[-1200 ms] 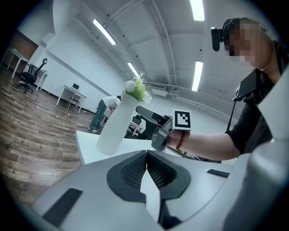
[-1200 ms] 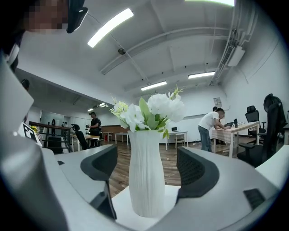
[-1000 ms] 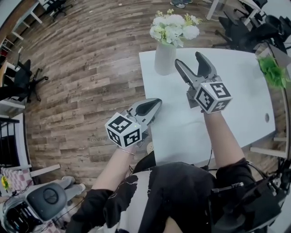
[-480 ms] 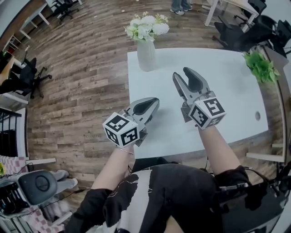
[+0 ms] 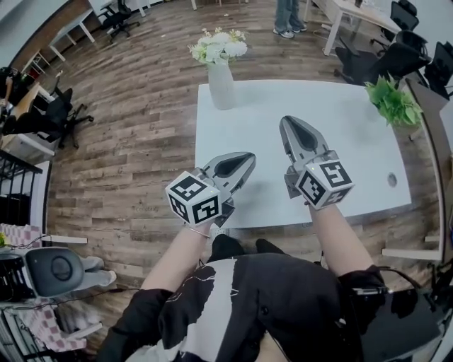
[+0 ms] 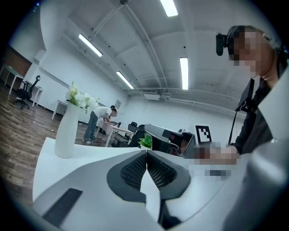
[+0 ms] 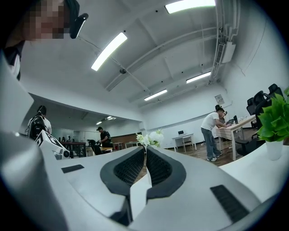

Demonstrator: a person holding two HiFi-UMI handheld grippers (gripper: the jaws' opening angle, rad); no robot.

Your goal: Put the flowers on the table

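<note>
A white vase of white flowers stands upright on the far left corner of the white table. Both grippers hover over the table's near half, well back from the vase and holding nothing. My left gripper is shut near the table's left front edge. My right gripper has just been closing and is now shut, with nothing between its jaws. In the left gripper view the vase stands far left of the shut jaws. The right gripper view shows the flowers just beyond its closed tips.
A green potted plant stands at the table's far right corner. A cable hole sits near the right edge. Office chairs and desks ring the wooden floor. A person stands at a far desk. A grey chair is at my lower left.
The right gripper's jaws went from wide open to shut. Both grippers drew back from the vase toward the person. The vase stays standing on the table.
</note>
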